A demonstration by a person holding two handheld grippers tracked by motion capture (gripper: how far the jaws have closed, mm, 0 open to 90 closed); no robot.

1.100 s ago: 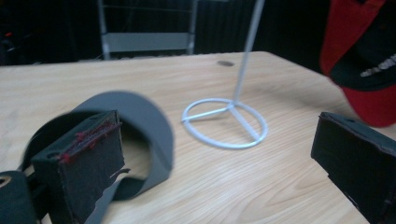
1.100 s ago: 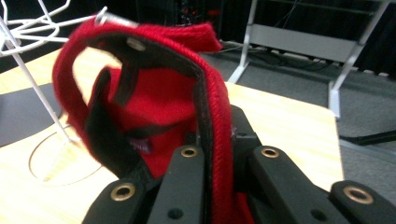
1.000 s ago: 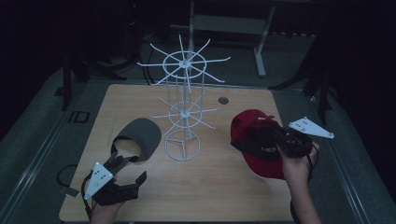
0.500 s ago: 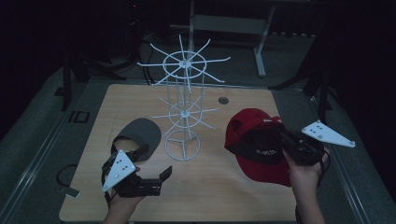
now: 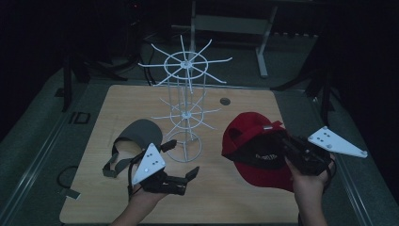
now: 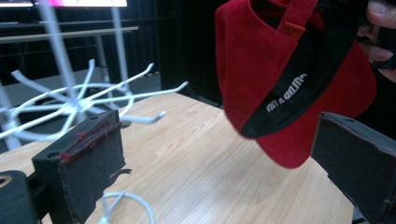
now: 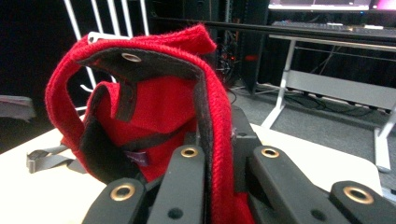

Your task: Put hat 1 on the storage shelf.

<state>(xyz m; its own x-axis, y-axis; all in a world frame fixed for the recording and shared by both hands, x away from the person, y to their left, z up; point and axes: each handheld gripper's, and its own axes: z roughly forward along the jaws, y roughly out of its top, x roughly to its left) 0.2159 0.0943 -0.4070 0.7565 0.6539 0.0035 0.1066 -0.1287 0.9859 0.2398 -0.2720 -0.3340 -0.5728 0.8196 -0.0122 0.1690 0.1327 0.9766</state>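
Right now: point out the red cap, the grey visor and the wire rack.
red cap (image 5: 247, 129), high view, on its crown.
grey visor (image 5: 141, 132), high view, on its brim.
wire rack (image 5: 187, 62), high view, on its top hub.

A dim lab or test room: a bare wooden table (image 5: 117, 108) sits on grey floor, a metal-framed workbench (image 5: 230, 23) stands at twelve o'clock, lit monitors (image 7: 322, 4) glow above it, and cables (image 7: 233, 56) hang beneath in darkness

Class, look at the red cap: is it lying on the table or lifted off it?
Lifted. The right gripper is shut on the red cap, and in the left gripper view it hangs above the table, crown upward, opening facing the camera.
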